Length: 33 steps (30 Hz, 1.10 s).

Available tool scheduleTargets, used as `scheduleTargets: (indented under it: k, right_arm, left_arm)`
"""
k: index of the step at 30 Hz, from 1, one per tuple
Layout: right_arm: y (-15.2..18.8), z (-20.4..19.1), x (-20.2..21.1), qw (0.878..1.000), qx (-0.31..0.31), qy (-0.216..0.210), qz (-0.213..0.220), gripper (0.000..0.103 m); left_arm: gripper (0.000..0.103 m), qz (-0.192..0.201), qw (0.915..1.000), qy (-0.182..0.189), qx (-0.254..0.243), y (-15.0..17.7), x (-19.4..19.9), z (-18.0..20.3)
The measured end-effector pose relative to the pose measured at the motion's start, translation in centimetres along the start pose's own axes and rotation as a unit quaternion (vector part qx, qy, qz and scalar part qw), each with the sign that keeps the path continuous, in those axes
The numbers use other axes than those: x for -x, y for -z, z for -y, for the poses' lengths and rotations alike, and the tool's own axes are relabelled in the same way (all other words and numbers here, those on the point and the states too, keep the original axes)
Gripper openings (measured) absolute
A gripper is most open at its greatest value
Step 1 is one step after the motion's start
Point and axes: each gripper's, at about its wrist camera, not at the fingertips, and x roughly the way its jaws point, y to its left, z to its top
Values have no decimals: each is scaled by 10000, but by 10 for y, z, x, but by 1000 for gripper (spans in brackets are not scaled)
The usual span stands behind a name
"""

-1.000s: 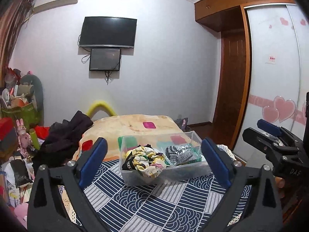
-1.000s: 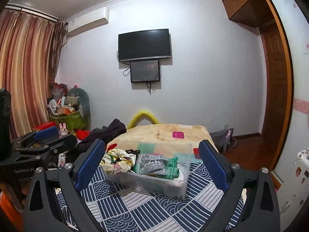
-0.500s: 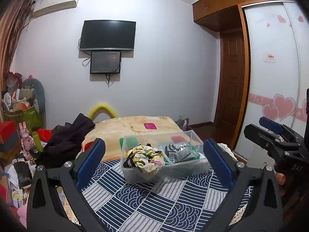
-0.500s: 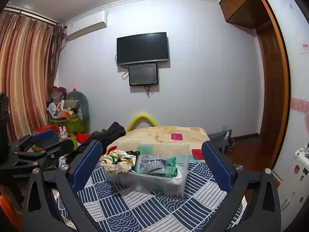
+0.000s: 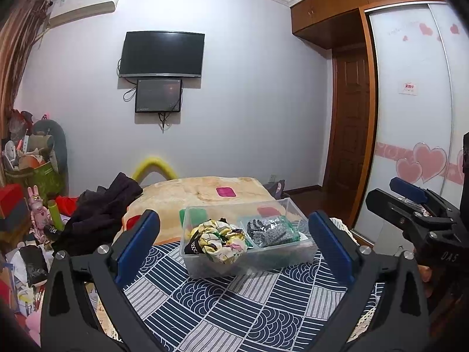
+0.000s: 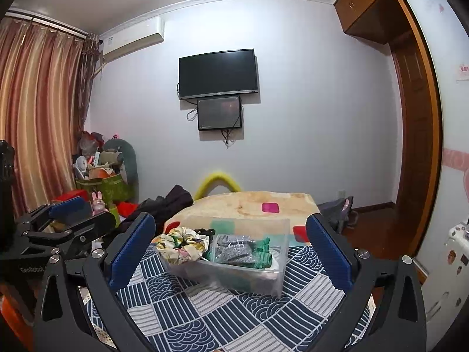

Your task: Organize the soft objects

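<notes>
A clear plastic box [image 5: 249,261] [image 6: 252,281] stands on a blue and white patterned cloth [image 5: 234,308] [image 6: 211,311]. In it lie a yellow floral scrunchie bundle [image 5: 218,239] [image 6: 181,243] on the left and grey patterned and green soft pieces [image 5: 268,227] [image 6: 239,250] on the right. My left gripper [image 5: 234,243] is open and empty, raised in front of the box. My right gripper [image 6: 230,249] is open and empty too. Each gripper shows at the edge of the other's view, the right one [image 5: 410,205] and the left one [image 6: 67,220].
Behind the box lies a beige blanket [image 5: 205,193] with a pile of dark clothes [image 5: 99,208] at its left. Clutter and a green bin [image 5: 32,173] fill the left floor. A wardrobe [image 5: 416,117] stands at right, and a TV [image 5: 162,54] hangs on the far wall.
Both grippers have lifted and drawn back a little, so the box sits lower and smaller in both views. Both stay open and empty.
</notes>
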Motion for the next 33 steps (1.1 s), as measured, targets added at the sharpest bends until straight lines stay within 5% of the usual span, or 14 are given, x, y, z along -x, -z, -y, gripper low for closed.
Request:
scheduleTargets:
  k: [33]
  right_arm:
    - [-5,-6,4,10000,50,-33,60,103]
  left_arm:
    - [103,107,9999,31,121,-4,7,-5]
